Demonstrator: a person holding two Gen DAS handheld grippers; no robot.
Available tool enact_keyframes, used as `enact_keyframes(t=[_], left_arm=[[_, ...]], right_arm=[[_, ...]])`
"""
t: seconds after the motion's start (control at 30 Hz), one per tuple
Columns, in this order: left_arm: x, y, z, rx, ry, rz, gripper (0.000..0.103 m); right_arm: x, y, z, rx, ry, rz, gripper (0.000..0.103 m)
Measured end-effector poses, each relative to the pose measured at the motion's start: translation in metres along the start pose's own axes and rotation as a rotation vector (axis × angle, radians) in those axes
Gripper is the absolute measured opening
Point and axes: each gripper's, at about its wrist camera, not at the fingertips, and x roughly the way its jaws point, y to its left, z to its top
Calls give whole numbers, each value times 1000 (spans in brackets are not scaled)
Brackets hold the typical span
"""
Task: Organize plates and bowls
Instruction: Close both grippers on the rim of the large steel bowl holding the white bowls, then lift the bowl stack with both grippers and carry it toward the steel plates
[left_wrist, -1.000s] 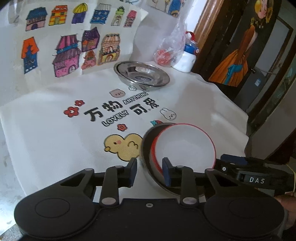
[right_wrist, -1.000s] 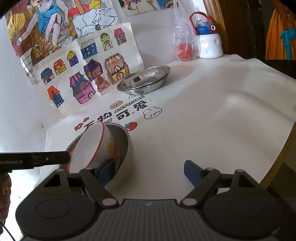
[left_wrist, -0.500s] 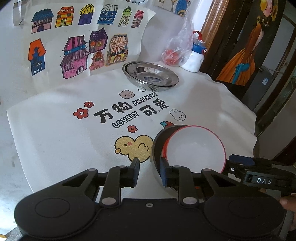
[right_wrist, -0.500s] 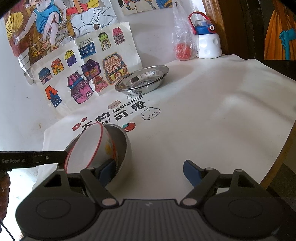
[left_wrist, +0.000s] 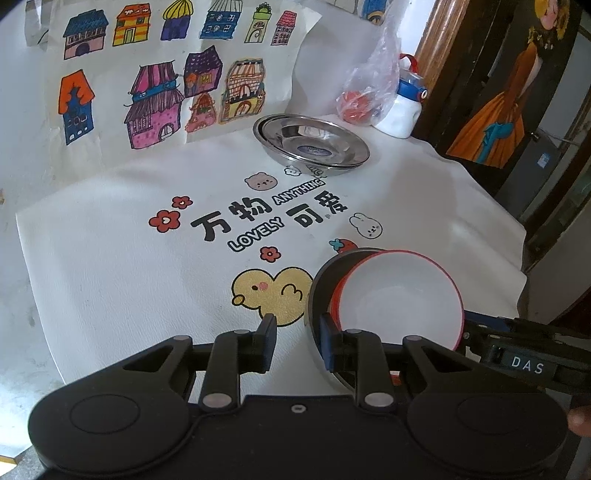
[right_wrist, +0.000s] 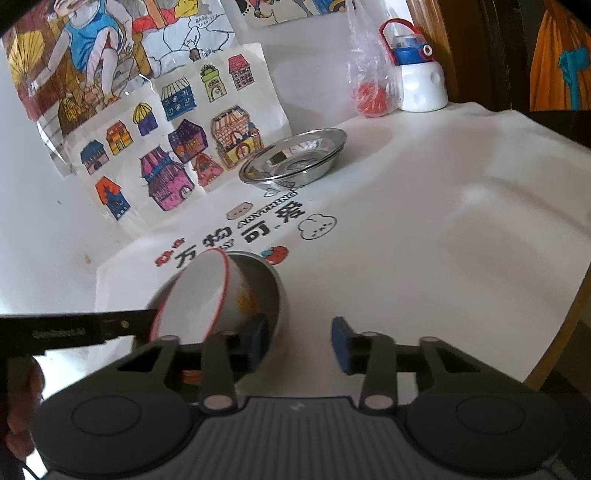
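A white bowl with a red rim (left_wrist: 399, 295) (right_wrist: 199, 299) lies tilted inside a steel bowl (left_wrist: 319, 280) (right_wrist: 271, 284) near the front of the printed cloth. My left gripper (left_wrist: 298, 343) straddles the steel bowl's left rim. Its right pad is inside and its left pad stands apart from the wall. In the right wrist view it shows as a black bar (right_wrist: 110, 326) reaching the white bowl's rim. My right gripper (right_wrist: 299, 341) is closing across the steel bowl's right wall, with its right pad still clear. It reaches in from the right (left_wrist: 476, 328).
Stacked steel plates (left_wrist: 310, 142) (right_wrist: 295, 158) rest at the back by the drawings on the wall. A plastic bag with red contents (left_wrist: 364, 99) (right_wrist: 369, 92) and a white bottle (left_wrist: 402, 110) (right_wrist: 419, 74) stand in the far corner. The table edge (right_wrist: 554, 343) runs close on the right.
The right gripper's jaws have come much closer together around the steel bowl's wall. The left jaws narrowed slightly. Both bowls stay in place.
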Motion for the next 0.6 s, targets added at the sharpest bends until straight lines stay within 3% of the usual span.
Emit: enact_keyframes(t=[0.17,0.37,0.43,0.6], left_arm=[[1,-7,-1,15,-9,-12,7],[1,-7,-4,0,-21,-8,7],[1,-7,-5,-3,-25,-6,7],[1,-11,-8,-11,-42,15,7]], right_arm=[[0,2,-1,23,-6,2,28],[2,-1,-4,58,-19,11,27],[2,-2,-5,73,-28,38,15],[2,-1,-7,88,-39,30,14]])
